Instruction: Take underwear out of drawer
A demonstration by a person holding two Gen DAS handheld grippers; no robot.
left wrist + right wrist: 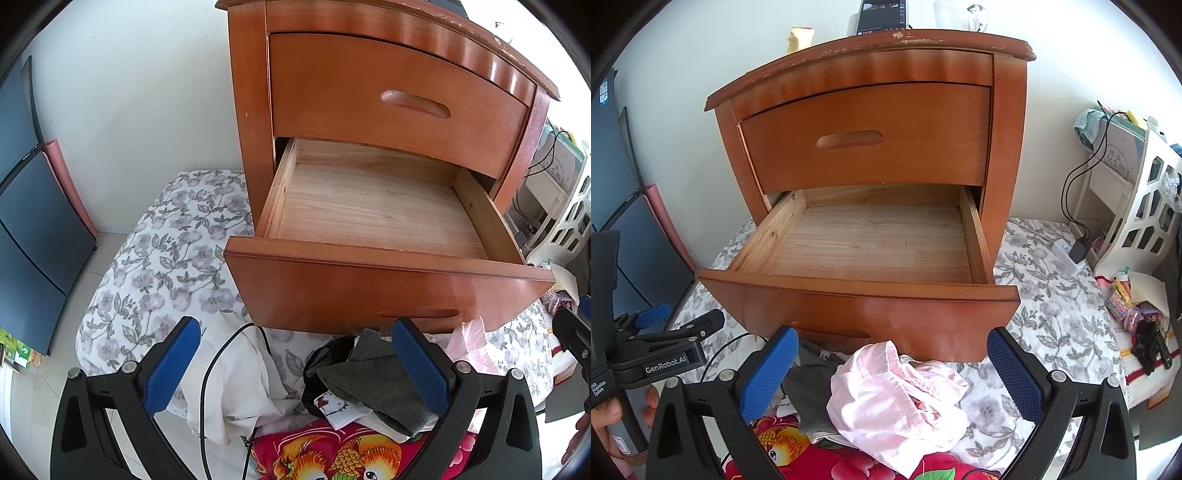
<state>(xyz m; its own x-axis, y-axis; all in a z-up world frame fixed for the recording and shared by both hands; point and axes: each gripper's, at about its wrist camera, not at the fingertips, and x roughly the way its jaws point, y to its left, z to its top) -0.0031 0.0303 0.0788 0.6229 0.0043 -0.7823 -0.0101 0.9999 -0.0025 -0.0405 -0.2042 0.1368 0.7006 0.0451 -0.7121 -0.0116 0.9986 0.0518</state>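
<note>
The wooden nightstand's lower drawer stands pulled out with a bare wooden bottom. Pink underwear lies crumpled on the floral bedsheet in front of it, between and below the open fingers of my right gripper. Its edge shows as a pink frill in the left wrist view. A grey garment, a black piece and white cloth lie beside it, under my open left gripper. Neither gripper holds anything. The left gripper also appears at the left edge of the right wrist view.
The upper drawer is closed. A phone, an apple core and a glass cup stand on the nightstand top. A black cable crosses the white cloth. A red fish-print blanket lies nearest. A white rack, charger and clutter sit at right.
</note>
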